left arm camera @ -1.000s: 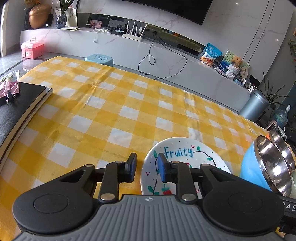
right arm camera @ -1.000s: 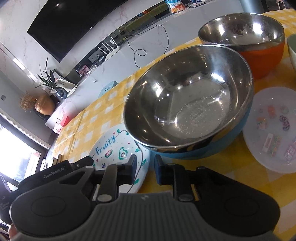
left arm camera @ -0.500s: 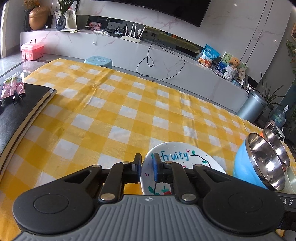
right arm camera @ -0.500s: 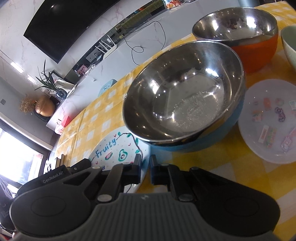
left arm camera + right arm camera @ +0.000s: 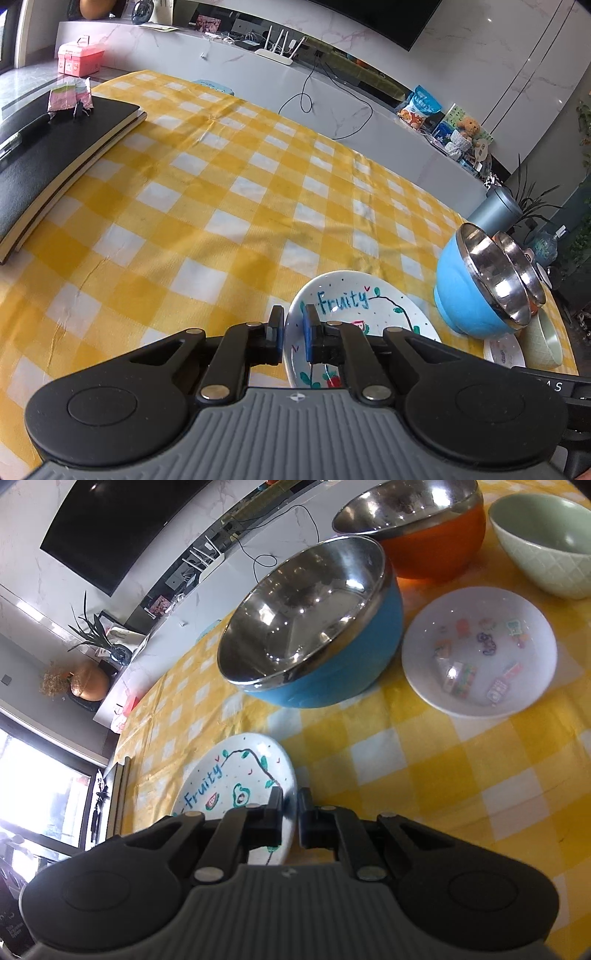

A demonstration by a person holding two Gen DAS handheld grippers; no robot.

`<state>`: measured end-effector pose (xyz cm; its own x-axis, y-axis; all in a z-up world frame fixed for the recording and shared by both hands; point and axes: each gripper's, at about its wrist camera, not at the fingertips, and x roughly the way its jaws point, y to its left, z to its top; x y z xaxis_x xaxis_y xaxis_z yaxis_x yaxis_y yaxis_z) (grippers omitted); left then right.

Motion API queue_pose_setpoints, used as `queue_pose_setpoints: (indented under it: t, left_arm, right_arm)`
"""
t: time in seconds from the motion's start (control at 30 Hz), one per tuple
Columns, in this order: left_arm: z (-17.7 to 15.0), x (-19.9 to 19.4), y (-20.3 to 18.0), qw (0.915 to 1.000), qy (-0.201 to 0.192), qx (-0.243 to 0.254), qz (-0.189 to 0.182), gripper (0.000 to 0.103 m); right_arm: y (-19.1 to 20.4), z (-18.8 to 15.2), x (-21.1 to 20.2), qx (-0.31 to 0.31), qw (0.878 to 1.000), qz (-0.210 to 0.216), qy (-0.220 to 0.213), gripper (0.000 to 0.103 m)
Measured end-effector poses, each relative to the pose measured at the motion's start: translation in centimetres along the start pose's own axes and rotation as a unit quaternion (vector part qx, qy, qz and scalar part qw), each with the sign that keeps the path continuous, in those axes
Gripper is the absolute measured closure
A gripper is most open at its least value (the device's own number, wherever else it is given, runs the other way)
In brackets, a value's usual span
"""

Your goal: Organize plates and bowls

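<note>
A yellow checked cloth fills both views. In the right wrist view, the blue bowl sits upper centre with the orange bowl behind it, a green bowl at upper right and a clear plate beside the blue one.

The Fruity plate lies lower centre in both views. The left gripper has just been closing and now pinches the plate's left rim. The right gripper is clamped on the opposite rim.

Both holds are thin edge pinches, so uneven lifting could probably tilt the plate out of one. Swinging it upward in the frame risks knocking the blue bowl close by.
</note>
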<state>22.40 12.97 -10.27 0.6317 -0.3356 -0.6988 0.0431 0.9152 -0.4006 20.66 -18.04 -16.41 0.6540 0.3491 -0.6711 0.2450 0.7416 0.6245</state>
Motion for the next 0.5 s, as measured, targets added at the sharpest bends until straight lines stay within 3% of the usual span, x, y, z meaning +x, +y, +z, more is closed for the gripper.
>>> queue_pose_setpoints:
  t: [0.2,0.5]
  left_arm:
    - [0.5,0.4,0.4,0.9999,0.016,0.000,-0.002,0.084]
    - [0.4,0.7,0.7,0.9995,0.024,0.000,-0.022,0.084]
  right_arm:
    - [-1.1,0.9,0.3,0.022,0.999,0.038,0.015,0.092]
    - [-2.9,1.1,0.5,0.046,0.996,0.073,0.029,0.090]
